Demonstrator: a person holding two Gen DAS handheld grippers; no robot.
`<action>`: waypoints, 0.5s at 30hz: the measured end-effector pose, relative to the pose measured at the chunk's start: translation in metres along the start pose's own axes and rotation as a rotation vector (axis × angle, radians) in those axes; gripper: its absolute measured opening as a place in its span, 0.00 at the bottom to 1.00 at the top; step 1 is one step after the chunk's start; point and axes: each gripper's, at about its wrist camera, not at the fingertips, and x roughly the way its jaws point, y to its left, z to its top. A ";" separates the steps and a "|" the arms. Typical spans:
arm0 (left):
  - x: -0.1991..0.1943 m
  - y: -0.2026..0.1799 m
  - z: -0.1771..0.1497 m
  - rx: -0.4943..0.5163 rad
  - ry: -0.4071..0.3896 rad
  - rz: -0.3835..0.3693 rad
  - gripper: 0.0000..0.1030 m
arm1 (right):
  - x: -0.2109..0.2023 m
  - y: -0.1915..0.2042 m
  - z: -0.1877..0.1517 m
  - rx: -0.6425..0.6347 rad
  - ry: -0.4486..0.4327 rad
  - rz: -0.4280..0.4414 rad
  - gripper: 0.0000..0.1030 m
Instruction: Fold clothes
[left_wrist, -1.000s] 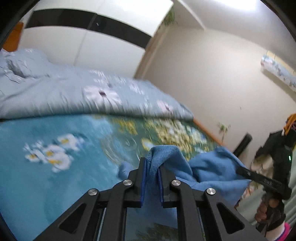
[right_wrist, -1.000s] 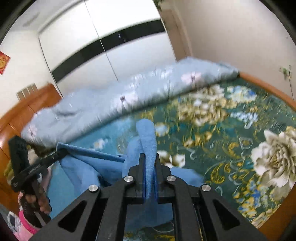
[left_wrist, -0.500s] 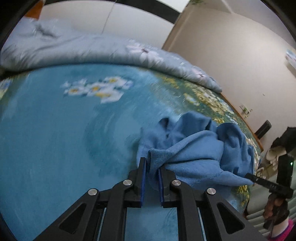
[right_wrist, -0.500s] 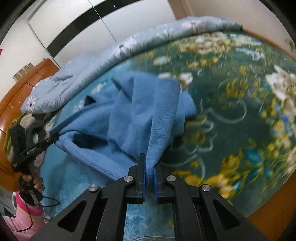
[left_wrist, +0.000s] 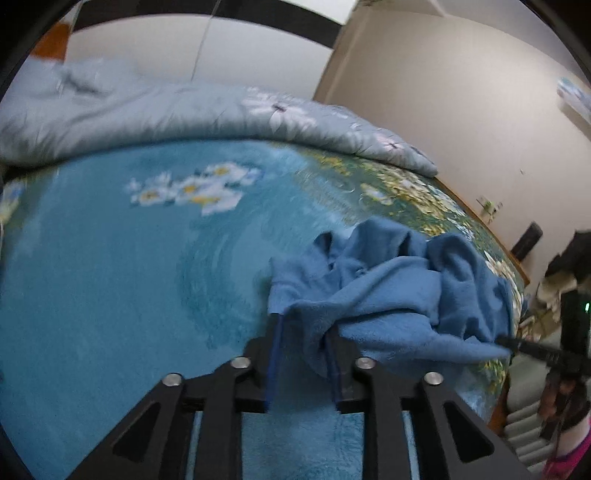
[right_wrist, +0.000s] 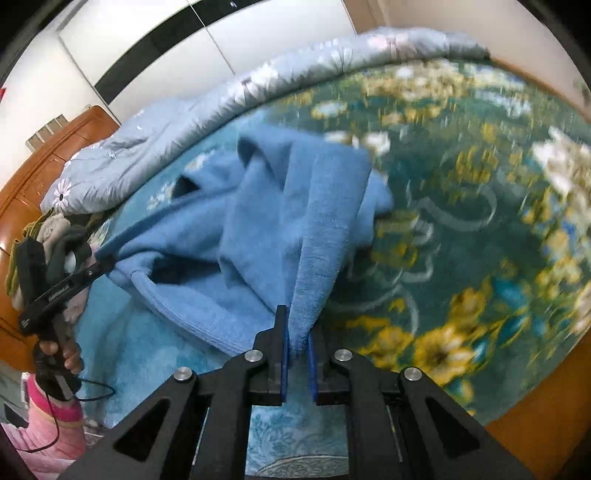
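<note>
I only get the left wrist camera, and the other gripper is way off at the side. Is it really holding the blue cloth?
Observer: Yes. In the right wrist view, the right gripper has its jaws shut on a long fold of the blue garment.
Operator: Does it have a hole, like for an arm?
Observer: There is a dark opening near its far left side. I cannot tell whether it is a sleeve or a neck.
Operator: Are more clothes waiting?
Observer: A small pile of clothes lies at the edge of the bed, beside brown wooden furniture.
</note>
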 end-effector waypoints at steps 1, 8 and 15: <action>-0.006 -0.001 0.003 0.014 -0.015 0.014 0.43 | -0.007 0.000 0.003 -0.008 -0.019 -0.006 0.19; 0.002 -0.036 0.035 0.124 -0.019 0.007 0.65 | -0.019 0.011 0.052 -0.089 -0.088 -0.078 0.50; 0.077 -0.089 0.045 0.269 0.138 -0.021 0.65 | 0.059 0.048 0.111 -0.210 0.006 -0.095 0.52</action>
